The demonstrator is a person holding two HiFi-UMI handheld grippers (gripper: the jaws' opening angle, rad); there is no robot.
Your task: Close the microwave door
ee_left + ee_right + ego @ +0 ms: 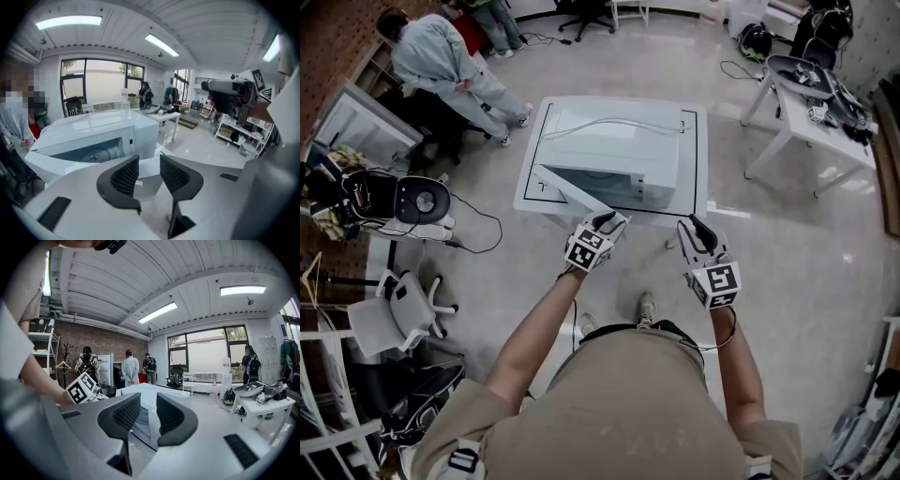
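Observation:
The white microwave (614,141) stands on a low white table (698,159) in front of me. Its door (572,187) is swung open toward the front left. My left gripper (612,221) is at the door's free end. In the left gripper view its jaws (149,164) stand apart with the door's white edge (146,168) between them, and the pads do not visibly press on it. The open cavity (89,152) shows behind. My right gripper (692,230) hovers at the table's front right, open and empty (149,411), facing the microwave (154,391).
A person (441,56) stands at the back left beside a dark stool (417,200). A white office chair (394,314) sits at the left. At the back right, a white side table (806,103) carries gear. Cables trail on the floor.

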